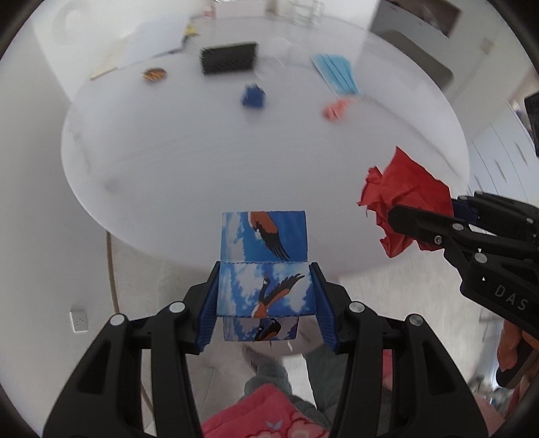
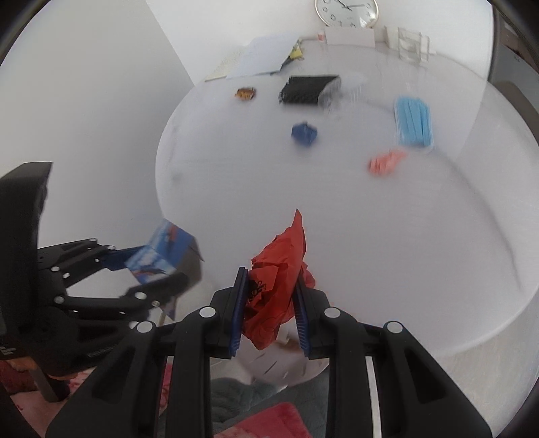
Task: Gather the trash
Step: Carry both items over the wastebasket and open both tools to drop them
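My left gripper (image 1: pixel 264 303) is shut on a small blue carton printed with birds and clouds (image 1: pixel 264 266), held over the near edge of the round white table (image 1: pixel 202 161). The same carton (image 2: pixel 166 251) shows at the left of the right wrist view, in the left gripper (image 2: pixel 158 269). My right gripper (image 2: pixel 269 303) is shut on a crumpled red plastic bag (image 2: pixel 276 276); from the left wrist view the bag (image 1: pixel 404 198) hangs at the right in that gripper (image 1: pixel 421 219). On the table lie a blue scrap (image 2: pixel 304 133), a pink scrap (image 2: pixel 385 161) and an orange wrapper (image 2: pixel 245 93).
A black mesh holder (image 2: pixel 308 89) lies on its side at the back of the table, a stack of blue face masks (image 2: pixel 413 122) to its right, papers (image 2: pixel 266 55) and a clock (image 2: pixel 347 11) by the wall. A person's lap in grey and red cloth (image 1: pixel 269 404) is below the grippers.
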Tool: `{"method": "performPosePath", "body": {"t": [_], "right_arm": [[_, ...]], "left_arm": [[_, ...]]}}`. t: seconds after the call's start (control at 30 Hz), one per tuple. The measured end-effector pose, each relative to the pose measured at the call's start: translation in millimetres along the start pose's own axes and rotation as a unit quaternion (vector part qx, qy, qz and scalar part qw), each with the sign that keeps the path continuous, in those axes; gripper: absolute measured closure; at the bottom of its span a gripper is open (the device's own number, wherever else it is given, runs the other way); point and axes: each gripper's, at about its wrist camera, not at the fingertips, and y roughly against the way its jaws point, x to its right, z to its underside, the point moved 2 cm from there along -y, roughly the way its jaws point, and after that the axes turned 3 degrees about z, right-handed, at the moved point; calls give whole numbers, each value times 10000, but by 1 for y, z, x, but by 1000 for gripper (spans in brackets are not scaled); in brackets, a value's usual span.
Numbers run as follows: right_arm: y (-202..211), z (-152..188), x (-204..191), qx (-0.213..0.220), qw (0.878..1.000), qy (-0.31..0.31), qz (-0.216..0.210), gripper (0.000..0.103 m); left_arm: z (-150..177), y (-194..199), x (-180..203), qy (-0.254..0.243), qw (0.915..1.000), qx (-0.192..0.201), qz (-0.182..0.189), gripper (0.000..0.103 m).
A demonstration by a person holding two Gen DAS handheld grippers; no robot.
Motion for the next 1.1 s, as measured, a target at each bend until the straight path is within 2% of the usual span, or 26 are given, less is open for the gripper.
{"method": "performPosePath", "body": {"t": [0.17, 0.3, 0.33, 0.4, 0.5, 0.63, 0.87, 1.1], "right_arm": [[3, 33, -9, -75, 9997, -175, 164, 76], [8, 50, -8, -61, 9990, -355, 267, 76], [10, 54, -6, -51, 9987, -404, 305, 76], [14, 59, -4, -28, 9983, -464, 362, 75], [17, 62, -2, -9, 9978, -528, 402, 75], [19, 65, 0, 13, 9975, -584, 399, 75], [24, 68, -5, -12, 9984, -446, 340, 74], [13, 76, -27, -227, 9997, -115, -52, 74]], "left_arm": [[33, -11, 8, -354, 9987, -297, 198, 55], [48, -19, 11, -429, 9968, -549, 395, 54], [51, -21, 11, -427, 9965, -603, 396, 52], [55, -21, 11, -429, 9966, -624, 333, 41], [61, -14, 14, -485, 9968, -524, 369, 29], [64, -5, 17, -593, 9971, -359, 300, 23], [51, 13, 11, -515, 9986, 54, 77, 20], [49, 41, -2, -283, 9984, 453, -184, 14]]}}
